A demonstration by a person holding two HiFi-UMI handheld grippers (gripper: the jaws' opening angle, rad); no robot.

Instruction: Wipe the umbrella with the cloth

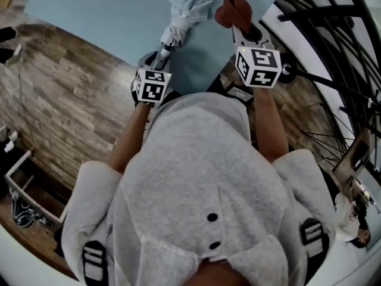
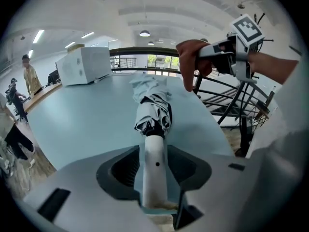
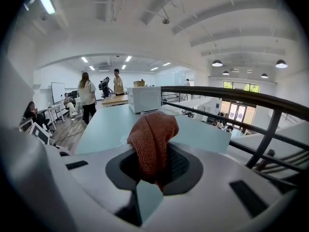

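Right, my left tool (image 2: 154, 174) stands wide around the white plastic handle (image 2: 155, 149) of the folded white-and-black fabric umbrella (image 2: 153, 111), which lies on the pale blue worktop (image 2: 82, 120). I'd say that's to steady it. The right tool (image 3: 150, 170) pinches the rust-red knitted cloth (image 3: 152, 137), bunched forward for wiping.

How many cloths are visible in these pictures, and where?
1. The cloth is clamped in the right gripper, over the table, right of the umbrella. More may be hidden out of view.
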